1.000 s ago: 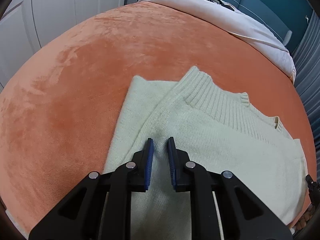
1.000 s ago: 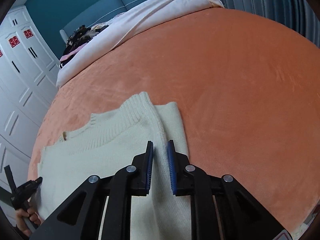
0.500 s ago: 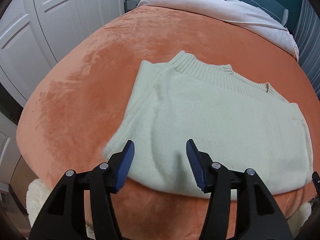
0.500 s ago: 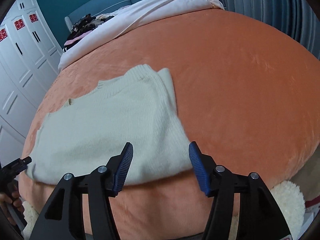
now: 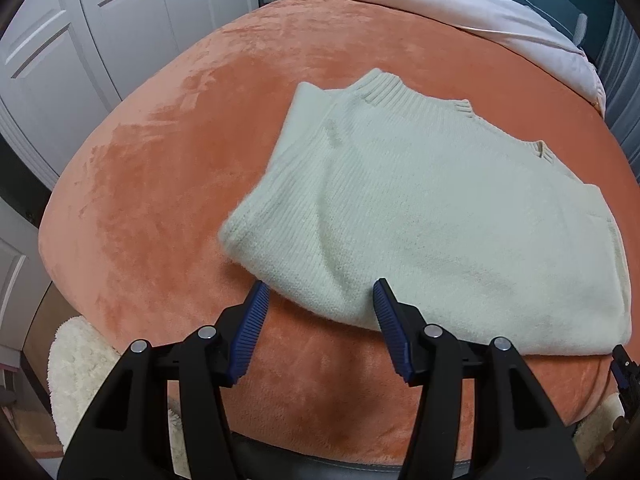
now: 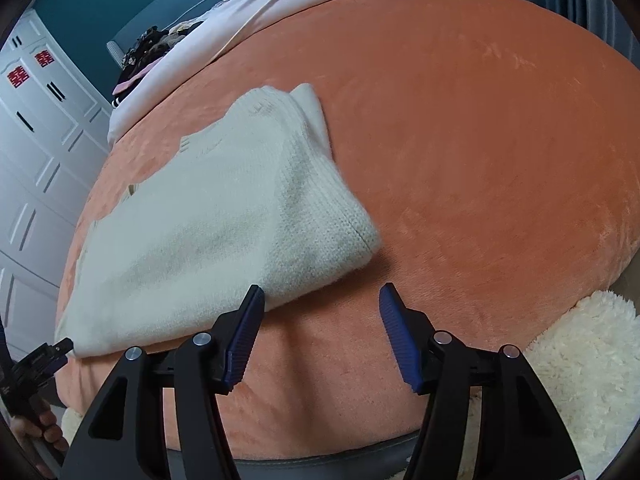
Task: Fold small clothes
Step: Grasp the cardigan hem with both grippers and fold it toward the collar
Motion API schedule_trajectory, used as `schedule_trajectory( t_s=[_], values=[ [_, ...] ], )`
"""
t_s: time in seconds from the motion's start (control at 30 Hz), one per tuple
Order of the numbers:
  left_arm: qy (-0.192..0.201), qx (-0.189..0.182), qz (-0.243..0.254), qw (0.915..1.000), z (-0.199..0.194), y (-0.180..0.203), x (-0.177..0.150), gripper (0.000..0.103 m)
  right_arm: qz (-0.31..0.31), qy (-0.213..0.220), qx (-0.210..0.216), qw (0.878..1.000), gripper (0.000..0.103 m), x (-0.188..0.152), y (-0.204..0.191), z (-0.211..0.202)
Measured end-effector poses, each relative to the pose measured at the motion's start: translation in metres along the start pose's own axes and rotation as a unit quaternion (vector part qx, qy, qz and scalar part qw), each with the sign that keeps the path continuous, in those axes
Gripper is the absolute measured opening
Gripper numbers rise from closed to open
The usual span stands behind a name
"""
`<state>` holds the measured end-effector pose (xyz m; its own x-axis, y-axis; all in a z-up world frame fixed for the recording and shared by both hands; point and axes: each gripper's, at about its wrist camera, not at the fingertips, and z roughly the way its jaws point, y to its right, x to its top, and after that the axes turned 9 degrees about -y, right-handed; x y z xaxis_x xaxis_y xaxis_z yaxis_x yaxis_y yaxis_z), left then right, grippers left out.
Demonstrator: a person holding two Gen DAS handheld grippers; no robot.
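A cream knitted sweater [image 5: 420, 208] lies folded on the orange blanket [image 5: 160, 184], its ribbed collar at the far edge. My left gripper [image 5: 320, 300] is open and empty, just short of the sweater's near folded edge at its left corner. The sweater also shows in the right wrist view [image 6: 216, 224]. My right gripper [image 6: 320, 304] is open and empty, in front of the sweater's near right corner, above the blanket [image 6: 480, 152]. The left gripper also shows at the right wrist view's lower left [image 6: 40, 360].
A fluffy white rug [image 6: 588, 364] lies on the floor beyond the bed's near edge, also in the left wrist view [image 5: 80, 376]. White wardrobe doors [image 5: 80, 28] stand to the left. A pale duvet [image 5: 460, 12] and dark clothes [image 6: 148, 52] lie at the bed's head.
Both grippers were shut on the sweater a second ago. They have opened, let go of it, and pulled back toward the bed's near edge. The sweater now lies flat, folded.
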<state>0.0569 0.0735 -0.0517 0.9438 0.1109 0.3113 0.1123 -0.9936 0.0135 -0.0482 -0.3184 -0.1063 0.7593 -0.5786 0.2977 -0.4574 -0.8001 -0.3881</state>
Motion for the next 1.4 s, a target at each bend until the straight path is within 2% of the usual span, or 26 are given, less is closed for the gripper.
schedule_trajectory(
  t_s=[0.07,0.17,0.27,0.4,0.57,0.67,0.73,0.77,0.8,0.87,0.9,0.97,1.03,1.13,1.23,1.3,1.33,1.37,1.4],
  values=[
    [-0.003,-0.001,-0.003,1.0,0.003,-0.001,0.0,0.054,0.005,-0.001,0.005,1.0,0.061,0.001,0.001,0.002],
    [-0.006,-0.004,-0.014,0.9999,0.007,-0.006,0.0,0.063,0.009,0.0,0.016,1.0,0.062,0.004,0.001,0.004],
    [-0.009,-0.041,-0.06,0.9973,0.011,-0.024,0.0,0.076,0.018,-0.003,0.029,0.999,0.064,0.01,0.001,0.008],
    [-0.026,-0.104,-0.144,0.9837,0.022,-0.057,-0.003,0.084,0.043,-0.006,0.056,0.998,0.067,0.019,0.001,0.015],
    [-0.017,-0.138,-0.183,0.9732,0.033,-0.068,0.003,0.09,0.077,-0.006,0.081,0.994,0.071,0.035,0.001,0.025],
    [-0.013,-0.165,-0.21,0.9636,0.036,-0.07,0.013,0.092,0.104,-0.007,0.099,0.99,0.072,0.044,0.003,0.031],
    [-0.009,-0.198,-0.215,0.9562,0.037,-0.069,0.02,0.079,0.125,-0.006,0.117,0.985,0.071,0.049,0.005,0.033],
    [-0.016,-0.218,-0.214,0.9521,0.04,-0.067,0.024,0.056,0.133,-0.006,0.125,0.983,0.062,0.051,0.005,0.034],
    [-0.03,-0.22,-0.219,0.9502,0.042,-0.066,0.029,0.041,0.135,-0.011,0.126,0.983,0.036,0.054,0.005,0.035],
    [-0.03,-0.235,-0.229,0.9441,0.038,-0.067,0.032,0.021,0.119,-0.003,0.139,0.983,0.022,0.06,-0.001,0.027],
    [-0.024,-0.245,-0.228,0.9419,0.032,-0.069,0.032,0.017,0.107,0.005,0.146,0.984,0.019,0.063,-0.005,0.019],
    [-0.014,-0.262,-0.221,0.9394,0.018,-0.071,0.028,0.013,0.081,0.021,0.164,0.983,0.013,0.067,-0.016,-0.004],
    [-0.01,-0.267,-0.206,0.9413,0.001,-0.071,0.023,0.013,0.057,0.027,0.171,0.983,0.011,0.068,-0.023,-0.024],
    [-0.021,-0.264,-0.191,0.9452,-0.015,-0.076,0.002,0.012,0.031,0.02,0.155,0.987,0.011,0.055,-0.02,-0.045],
    [-0.046,-0.255,-0.186,0.9477,-0.012,-0.083,-0.026,0.012,0.04,-0.02,0.115,0.992,0.011,0.028,0.002,-0.032],
    [-0.062,-0.242,-0.18,0.9516,-0.001,-0.086,-0.04,0.013,0.063,-0.06,0.082,0.993,0.015,0.009,0.02,-0.009],
    [-0.067,-0.241,-0.184,0.9506,0.006,-0.087,-0.044,0.014,0.073,-0.069,0.071,0.992,0.018,0.003,0.025,-0.004],
    [-0.065,-0.245,-0.192,0.9481,0.009,-0.089,-0.046,0.015,0.086,-0.065,0.066,0.992,0.03,0.001,0.03,-0.005],
    [-0.061,-0.25,-0.198,0.9458,0.01,-0.09,-0.046,0.018,0.1,-0.053,0.065,0.991,0.033,0.001,0.032,-0.012]
  ],
)
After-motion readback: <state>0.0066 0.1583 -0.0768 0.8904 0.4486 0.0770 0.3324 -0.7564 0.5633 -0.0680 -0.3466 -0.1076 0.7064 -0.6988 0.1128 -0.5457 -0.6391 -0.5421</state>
